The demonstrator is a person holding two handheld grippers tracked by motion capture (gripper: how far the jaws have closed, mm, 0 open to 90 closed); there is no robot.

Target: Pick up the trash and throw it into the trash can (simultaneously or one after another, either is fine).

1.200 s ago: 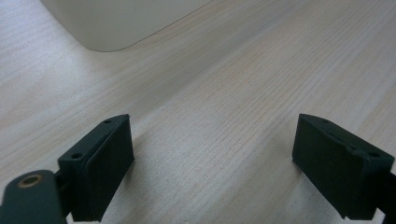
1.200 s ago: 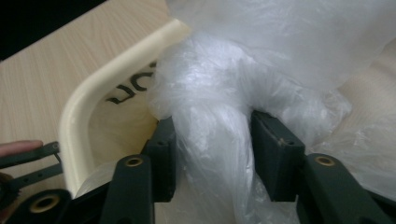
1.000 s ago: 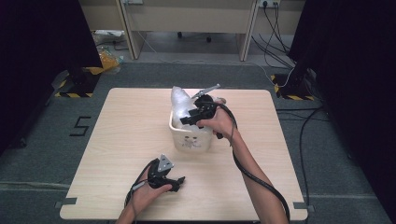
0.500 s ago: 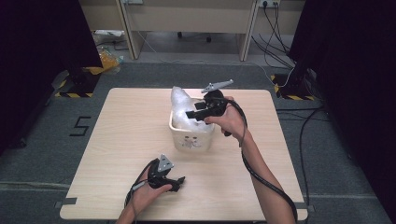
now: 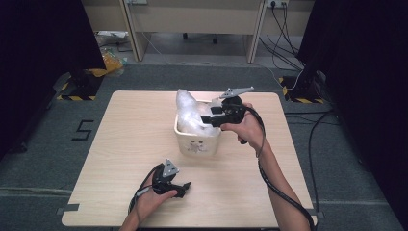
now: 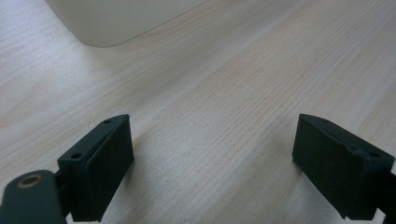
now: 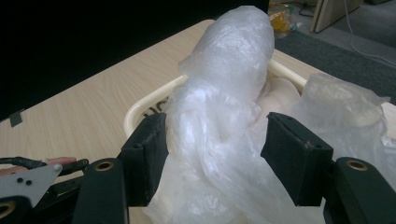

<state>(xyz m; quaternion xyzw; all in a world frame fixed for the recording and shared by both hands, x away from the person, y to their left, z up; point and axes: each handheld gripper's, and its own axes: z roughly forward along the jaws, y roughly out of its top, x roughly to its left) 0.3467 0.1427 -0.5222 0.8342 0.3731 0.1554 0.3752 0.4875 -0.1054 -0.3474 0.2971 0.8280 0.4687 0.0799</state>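
Note:
A cream plastic bin stands at the middle of the wooden table, with a crumpled clear plastic bag rising out of it. My right gripper hovers over the bin's right side and points left. In the right gripper view its jaws are half closed on a bunched fold of the bag, above the bin's rim. My left gripper rests low near the table's front edge. Its jaws stand wide open over bare wood, and the bin's wall is just ahead.
Grey carpet surrounds the table. Desk legs and cables lie beyond its far edge. Yellow-black floor markers sit at the left and right. A cable trails along the right forearm.
My right gripper has risen out of the bin and shifted slightly right, with the bag between its jaws. The left gripper has stayed put.

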